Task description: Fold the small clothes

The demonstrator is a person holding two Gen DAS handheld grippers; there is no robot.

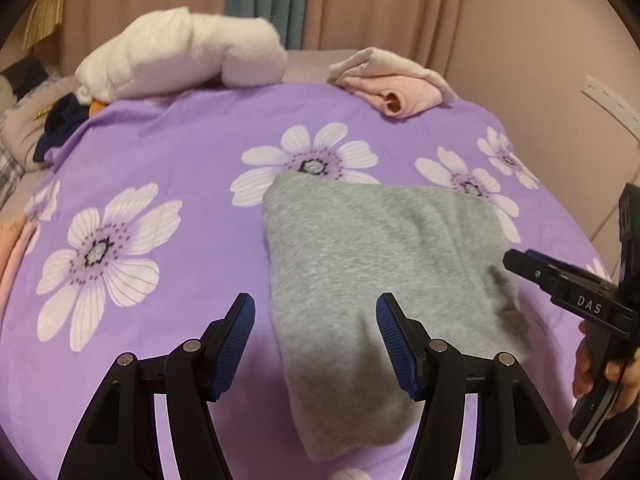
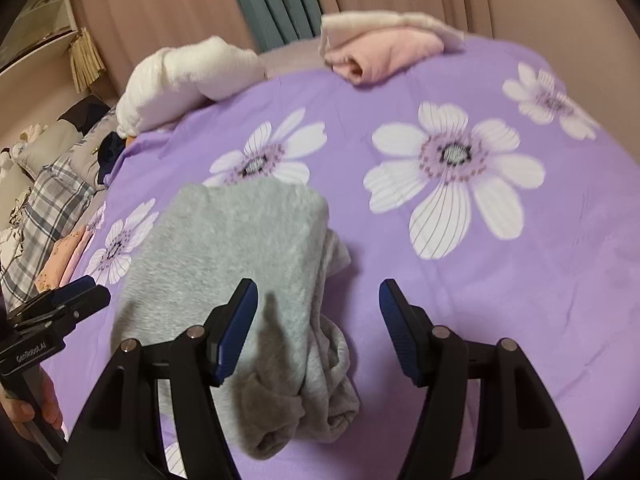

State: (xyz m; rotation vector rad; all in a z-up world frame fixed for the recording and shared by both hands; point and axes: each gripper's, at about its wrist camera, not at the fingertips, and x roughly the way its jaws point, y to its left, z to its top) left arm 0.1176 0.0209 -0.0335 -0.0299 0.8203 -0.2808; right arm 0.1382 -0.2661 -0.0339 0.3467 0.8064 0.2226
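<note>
Left wrist view: the left gripper [image 1: 316, 332] stands wide open at lower centre, empty, above the folded grey garment [image 1: 372, 272] on the purple flowered bed cover [image 1: 192, 160]. The garment's near end is cut off behind the right finger. The right gripper [image 1: 516, 262] enters at the right edge.

Right wrist view: the right gripper [image 2: 318, 312] is also open; the grey garment [image 2: 240, 264] lies lower left, its cuffs bunched and blurred. White bundle [image 2: 180, 80] and pink clothes [image 2: 384, 48] sit along the top.
</note>
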